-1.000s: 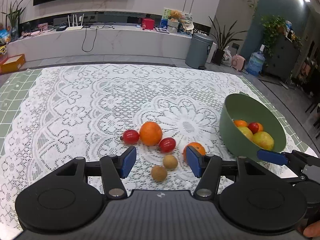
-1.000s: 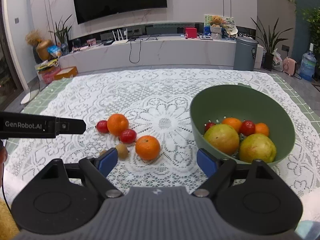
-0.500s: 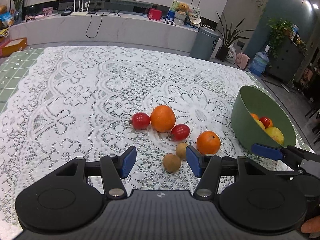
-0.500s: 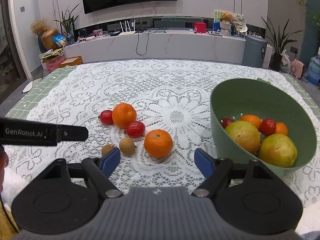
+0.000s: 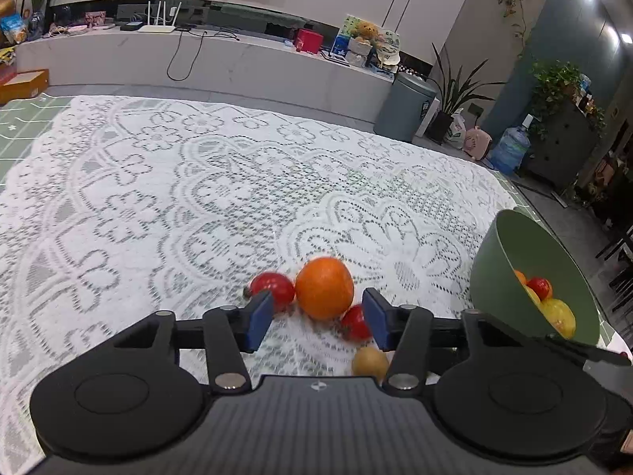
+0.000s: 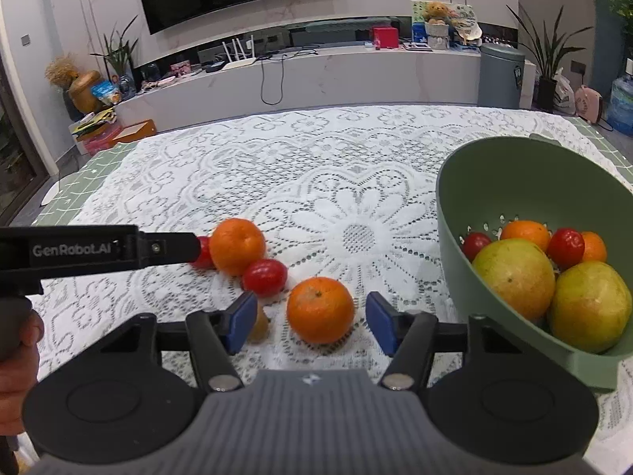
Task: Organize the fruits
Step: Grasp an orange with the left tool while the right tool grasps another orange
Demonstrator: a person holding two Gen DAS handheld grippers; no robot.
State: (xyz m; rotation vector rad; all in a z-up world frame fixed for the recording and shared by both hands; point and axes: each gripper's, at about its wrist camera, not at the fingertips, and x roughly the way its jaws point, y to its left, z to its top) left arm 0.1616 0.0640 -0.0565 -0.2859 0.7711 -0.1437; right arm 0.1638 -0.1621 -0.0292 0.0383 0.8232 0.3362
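With both grippers (left (image 5: 316,318), right (image 6: 311,322)) open and empty, take each orange (image 6: 319,310) across its widest middle: firm, round, likely to roll.

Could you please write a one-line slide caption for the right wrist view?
Open right gripper lined up on an orange on the lace tablecloth, beside the green bowl of fruit.
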